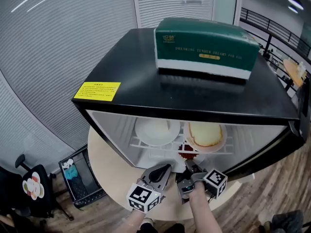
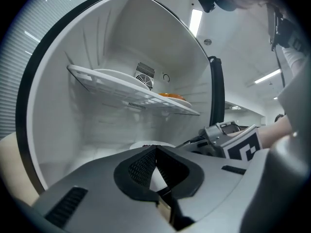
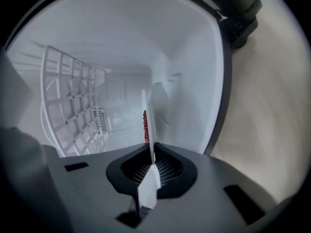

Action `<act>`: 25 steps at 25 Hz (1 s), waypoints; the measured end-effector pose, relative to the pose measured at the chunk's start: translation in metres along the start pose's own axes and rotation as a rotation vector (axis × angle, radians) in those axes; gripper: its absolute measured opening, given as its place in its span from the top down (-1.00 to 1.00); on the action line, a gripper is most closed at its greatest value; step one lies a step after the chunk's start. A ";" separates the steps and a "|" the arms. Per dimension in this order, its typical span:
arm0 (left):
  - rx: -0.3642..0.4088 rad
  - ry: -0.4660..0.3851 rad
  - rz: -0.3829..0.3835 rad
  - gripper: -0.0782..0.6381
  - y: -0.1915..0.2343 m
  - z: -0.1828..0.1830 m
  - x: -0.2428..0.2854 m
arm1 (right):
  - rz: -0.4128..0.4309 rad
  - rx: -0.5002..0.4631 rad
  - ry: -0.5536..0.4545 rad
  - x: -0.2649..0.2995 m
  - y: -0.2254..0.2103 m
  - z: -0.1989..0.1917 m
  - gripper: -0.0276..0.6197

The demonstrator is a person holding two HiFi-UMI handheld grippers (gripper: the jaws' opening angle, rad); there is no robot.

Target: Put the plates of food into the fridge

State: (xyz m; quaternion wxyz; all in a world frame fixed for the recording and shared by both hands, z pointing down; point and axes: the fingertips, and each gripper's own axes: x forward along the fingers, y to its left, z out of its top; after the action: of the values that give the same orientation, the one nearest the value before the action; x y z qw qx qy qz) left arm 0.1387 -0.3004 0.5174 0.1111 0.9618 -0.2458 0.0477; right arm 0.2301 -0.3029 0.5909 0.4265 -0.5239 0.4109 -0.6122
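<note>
In the head view the fridge (image 1: 194, 89) top hides most of the inside from me: it cuts off the far rims of the white plate (image 1: 156, 131) and the plate of yellow food (image 1: 206, 136) on the shelf (image 1: 141, 142). The held plate (image 1: 187, 150) shows only a red scrap past the right tongs (image 1: 187, 166). In the right gripper view I see it edge-on, its food a thin red line. The yellow label (image 1: 97, 91) is printed too small to read, and the tabletop (image 1: 109, 178) is mostly covered by the fridge

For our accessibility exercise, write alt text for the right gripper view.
The right gripper has its jaws shut on a white plate, seen edge-on with red food on it, inside a fridge; a wire shelf at left.
</note>
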 end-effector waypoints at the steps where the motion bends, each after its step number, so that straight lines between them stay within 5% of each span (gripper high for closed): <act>1: -0.006 -0.002 -0.009 0.77 -0.001 0.001 0.000 | -0.007 0.015 -0.011 0.003 -0.001 0.001 0.86; 5: -0.016 0.001 -0.046 0.77 -0.008 0.001 -0.001 | -0.028 0.080 -0.054 0.011 0.001 0.004 0.85; 13: -0.046 0.003 -0.047 0.77 -0.008 -0.001 -0.010 | -0.132 0.025 -0.053 0.018 0.002 0.005 0.82; 18: -0.053 -0.013 -0.048 0.77 -0.008 0.005 -0.015 | -0.173 -0.045 -0.070 0.014 0.011 0.006 0.30; 25: -0.052 -0.036 -0.047 0.77 -0.015 0.017 -0.026 | -0.306 -0.216 -0.048 0.017 0.012 0.002 0.15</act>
State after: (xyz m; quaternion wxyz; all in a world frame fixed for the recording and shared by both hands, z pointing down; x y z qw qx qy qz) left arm 0.1241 -0.2796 0.4945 0.1329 0.9648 -0.2260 0.0214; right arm 0.2313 -0.3232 0.5850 0.2796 -0.6374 0.3794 -0.6096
